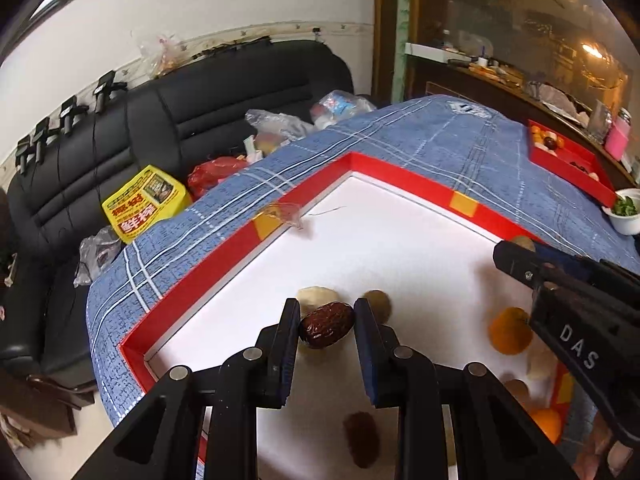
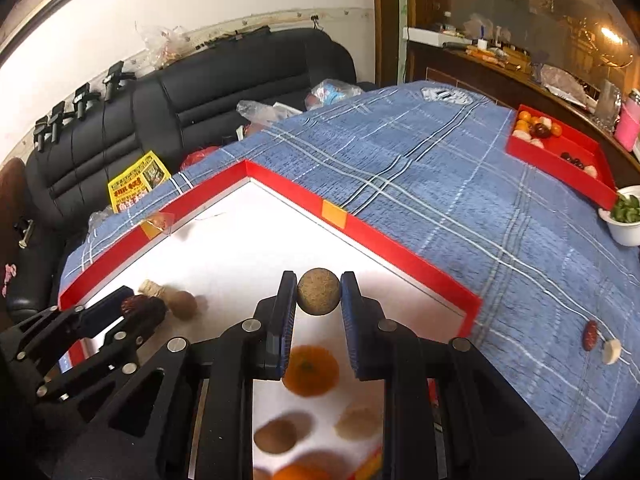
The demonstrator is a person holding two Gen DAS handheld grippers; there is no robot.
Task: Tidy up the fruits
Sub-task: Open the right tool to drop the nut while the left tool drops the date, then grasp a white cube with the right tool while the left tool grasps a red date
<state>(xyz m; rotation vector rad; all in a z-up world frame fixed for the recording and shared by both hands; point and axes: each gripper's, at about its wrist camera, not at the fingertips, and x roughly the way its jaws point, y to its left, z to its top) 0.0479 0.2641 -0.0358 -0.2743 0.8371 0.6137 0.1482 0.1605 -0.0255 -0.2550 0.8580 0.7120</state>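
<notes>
Nearest the left camera, the left gripper (image 1: pixel 327 330) pinches a wrinkled red date (image 1: pixel 327 330) between its pads, above the white floor of a red-rimmed tray (image 1: pixel 224 266). Further right, the right gripper (image 2: pixel 319 292) clamps a round brown fruit (image 2: pixel 319 292) — raised over the same tray, with an orange (image 2: pixel 310 370) blurred below it. One date (image 2: pixel 590 335) and one white piece (image 2: pixel 611 351) lie on the blue checked cloth (image 2: pixel 460 184). Right gripper's body reads "DAS".

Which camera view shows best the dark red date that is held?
The left wrist view: the date sits sharp and central between the left tool's pads. In the right wrist view it is small, at the left, partly hidden.
</notes>
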